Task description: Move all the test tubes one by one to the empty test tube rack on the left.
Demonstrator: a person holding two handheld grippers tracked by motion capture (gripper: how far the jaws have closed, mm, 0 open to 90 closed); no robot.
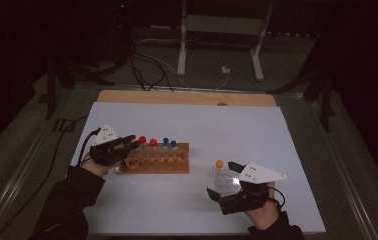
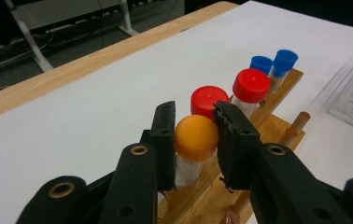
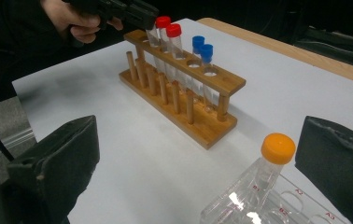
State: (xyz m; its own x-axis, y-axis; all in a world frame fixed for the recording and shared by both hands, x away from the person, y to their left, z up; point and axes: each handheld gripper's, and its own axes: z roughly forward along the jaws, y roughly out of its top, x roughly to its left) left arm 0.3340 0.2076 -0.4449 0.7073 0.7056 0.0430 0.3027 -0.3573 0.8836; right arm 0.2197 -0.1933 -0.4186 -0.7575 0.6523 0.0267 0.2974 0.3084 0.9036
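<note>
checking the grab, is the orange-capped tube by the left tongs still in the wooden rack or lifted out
In the rack: the orange-capped tube stands upright in the wooden rack, with the left tongs closed on its cap.

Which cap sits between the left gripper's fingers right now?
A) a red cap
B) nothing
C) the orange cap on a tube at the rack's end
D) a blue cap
C: in the left gripper view the left gripper has its fingers on either side of the orange-capped tube in the wooden rack, ahead of the red caps.
</note>
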